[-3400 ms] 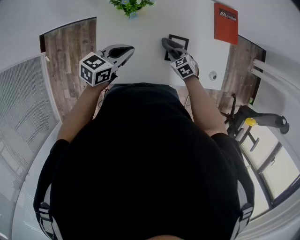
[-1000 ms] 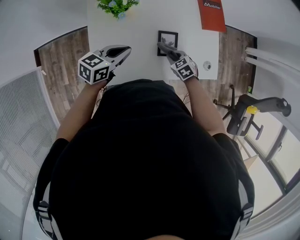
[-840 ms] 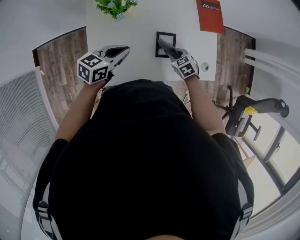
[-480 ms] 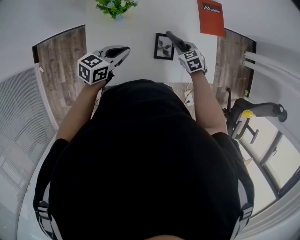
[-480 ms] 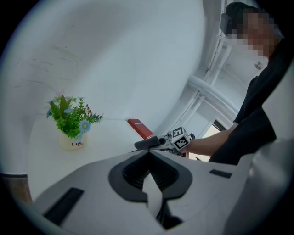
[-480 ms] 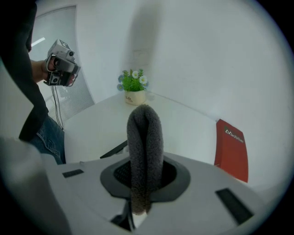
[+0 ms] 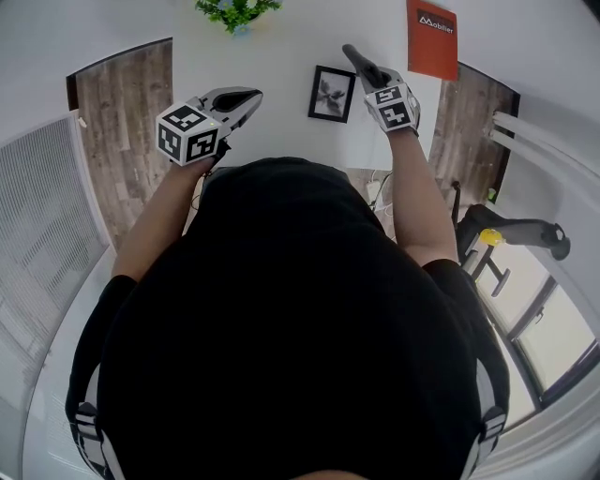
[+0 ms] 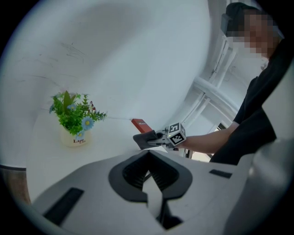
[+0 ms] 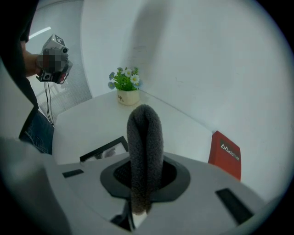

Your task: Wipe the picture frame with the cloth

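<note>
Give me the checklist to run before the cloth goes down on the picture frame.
1. Cloth clamped in the right gripper: ok.
2. Cloth touching the picture frame: not ok; it is held beside the frame.
3. Left gripper empty and away from the frame: ok.
4. Red card and potted plant apart from the frame: ok.
5. Frame lying flat or propped up: cannot tell.
</note>
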A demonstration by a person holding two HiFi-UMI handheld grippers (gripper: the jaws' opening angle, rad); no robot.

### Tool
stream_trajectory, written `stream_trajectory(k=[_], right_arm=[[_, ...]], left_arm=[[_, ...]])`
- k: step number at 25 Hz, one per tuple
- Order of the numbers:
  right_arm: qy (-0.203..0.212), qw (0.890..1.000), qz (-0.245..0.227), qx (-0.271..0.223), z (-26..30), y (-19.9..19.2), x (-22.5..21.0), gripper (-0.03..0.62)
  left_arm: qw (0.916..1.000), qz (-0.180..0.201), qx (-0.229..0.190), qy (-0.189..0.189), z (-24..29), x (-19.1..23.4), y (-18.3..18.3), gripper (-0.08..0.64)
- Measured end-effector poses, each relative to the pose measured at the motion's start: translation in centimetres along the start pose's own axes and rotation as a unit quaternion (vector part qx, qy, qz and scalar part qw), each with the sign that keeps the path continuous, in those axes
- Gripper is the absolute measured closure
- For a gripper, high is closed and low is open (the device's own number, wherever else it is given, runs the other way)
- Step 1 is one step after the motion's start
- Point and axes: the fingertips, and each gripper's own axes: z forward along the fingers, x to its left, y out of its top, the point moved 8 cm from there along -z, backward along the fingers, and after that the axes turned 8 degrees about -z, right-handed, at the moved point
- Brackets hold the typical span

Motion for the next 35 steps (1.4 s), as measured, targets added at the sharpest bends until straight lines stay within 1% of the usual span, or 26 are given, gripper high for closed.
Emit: stream_trajectory(k=[6, 11, 20, 35], right_arm=[[0.006, 0.999, -0.048, 0.017, 1.7, 0.5, -0.5, 0.551], [0.023, 0.997, -0.067, 0.029, 2.8, 0.0, 0.2, 0.551], [0.051, 0.995, -0.069, 0.045, 3.3, -1.3, 2.7, 0.551], [0.064, 0.995, -0.06, 0.054, 2.5, -3.2, 6.2, 0.551]], left_arm=[[0.9999, -0.013, -0.003, 0.01, 0.3, 0.6, -0.1, 0.551], [0.9997, -0.018, -0.005, 0.017, 0.3, 0.9, -0.1, 0.551], [0.9997, -0.016, -0.004, 0.017, -0.3, 0.9, -0.3, 0.551], [1.0, -0.004, 0.008, 0.003, -0.5, 0.3, -0.8, 0.551]])
